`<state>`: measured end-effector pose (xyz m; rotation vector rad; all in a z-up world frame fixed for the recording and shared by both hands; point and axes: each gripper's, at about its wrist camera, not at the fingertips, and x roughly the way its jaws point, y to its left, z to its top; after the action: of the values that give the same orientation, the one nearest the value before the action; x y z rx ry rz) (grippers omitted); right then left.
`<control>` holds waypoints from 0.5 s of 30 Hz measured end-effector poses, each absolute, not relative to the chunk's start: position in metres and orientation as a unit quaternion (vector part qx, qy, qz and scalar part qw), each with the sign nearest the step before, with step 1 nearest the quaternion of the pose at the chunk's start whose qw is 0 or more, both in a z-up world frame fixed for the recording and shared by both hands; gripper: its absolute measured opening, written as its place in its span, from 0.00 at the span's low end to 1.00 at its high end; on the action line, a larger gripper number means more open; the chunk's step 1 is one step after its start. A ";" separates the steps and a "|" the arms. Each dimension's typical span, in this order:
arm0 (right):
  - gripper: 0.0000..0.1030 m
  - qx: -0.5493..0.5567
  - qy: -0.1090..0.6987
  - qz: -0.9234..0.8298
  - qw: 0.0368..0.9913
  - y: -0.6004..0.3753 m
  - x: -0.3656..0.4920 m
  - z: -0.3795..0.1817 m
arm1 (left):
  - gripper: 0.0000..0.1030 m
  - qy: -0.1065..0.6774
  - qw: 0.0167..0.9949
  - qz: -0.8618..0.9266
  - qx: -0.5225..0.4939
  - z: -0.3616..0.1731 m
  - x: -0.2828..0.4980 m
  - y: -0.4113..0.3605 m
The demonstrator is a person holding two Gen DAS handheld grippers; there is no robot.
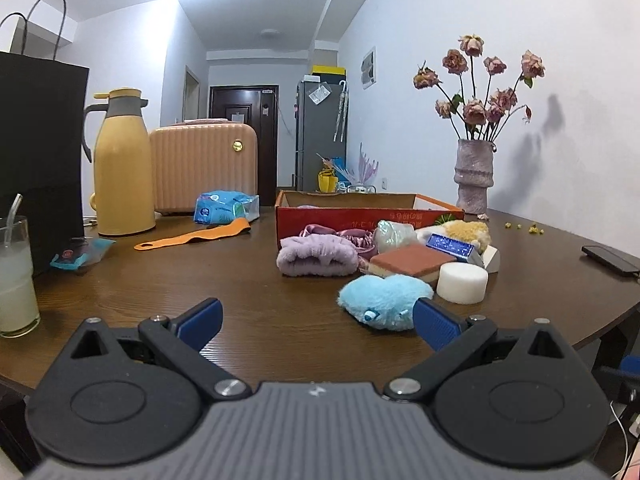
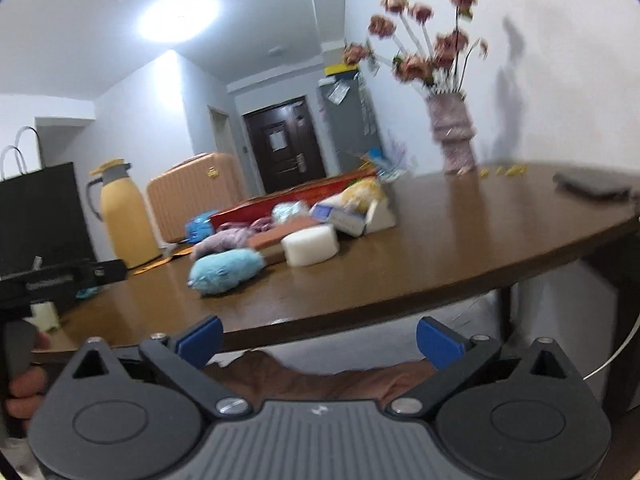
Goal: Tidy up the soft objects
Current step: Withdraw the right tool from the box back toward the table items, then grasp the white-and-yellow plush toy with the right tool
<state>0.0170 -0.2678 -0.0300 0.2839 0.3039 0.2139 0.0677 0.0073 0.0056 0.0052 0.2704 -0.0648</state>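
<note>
A blue plush toy (image 1: 386, 300) lies nearest on the brown table (image 1: 240, 272), just beyond the right fingertip of my left gripper (image 1: 318, 322), which is open with nothing between its fingers. Behind the toy lie a lilac fuzzy cloth (image 1: 316, 258), a red-topped sponge (image 1: 412, 264), a white foam cylinder (image 1: 462, 282) and a yellow plush (image 1: 466, 232). A red cardboard box (image 1: 360, 210) stands behind them. My right gripper (image 2: 320, 342) hangs open and empty before the table edge (image 2: 360, 320), lower than the tabletop. The blue plush toy (image 2: 224, 270) and foam cylinder (image 2: 310, 246) are blurred in the right wrist view.
A yellow thermos (image 1: 122, 164), a peach case (image 1: 204, 168), a black paper bag (image 1: 40, 152) and a glass of pale drink (image 1: 16, 276) stand at the left. A vase of dried roses (image 1: 474, 176) and a dark phone (image 1: 610, 258) are at the right. A hand (image 2: 24, 392) holds the other gripper's handle.
</note>
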 end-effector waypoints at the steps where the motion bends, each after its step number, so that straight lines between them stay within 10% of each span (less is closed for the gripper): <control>1: 1.00 0.142 0.159 0.116 0.970 -0.267 0.019 -0.033 | 1.00 0.135 0.990 -0.034 0.004 0.004 0.070 0.006; 15: 1.00 -0.005 0.113 0.054 0.992 -0.277 0.149 0.021 | 1.00 0.170 0.981 -0.096 0.012 0.029 0.182 -0.035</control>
<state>0.1485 -0.2765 0.0211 -0.0104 0.2266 0.1093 0.1819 -0.0353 0.0295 0.0245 0.3414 -0.1938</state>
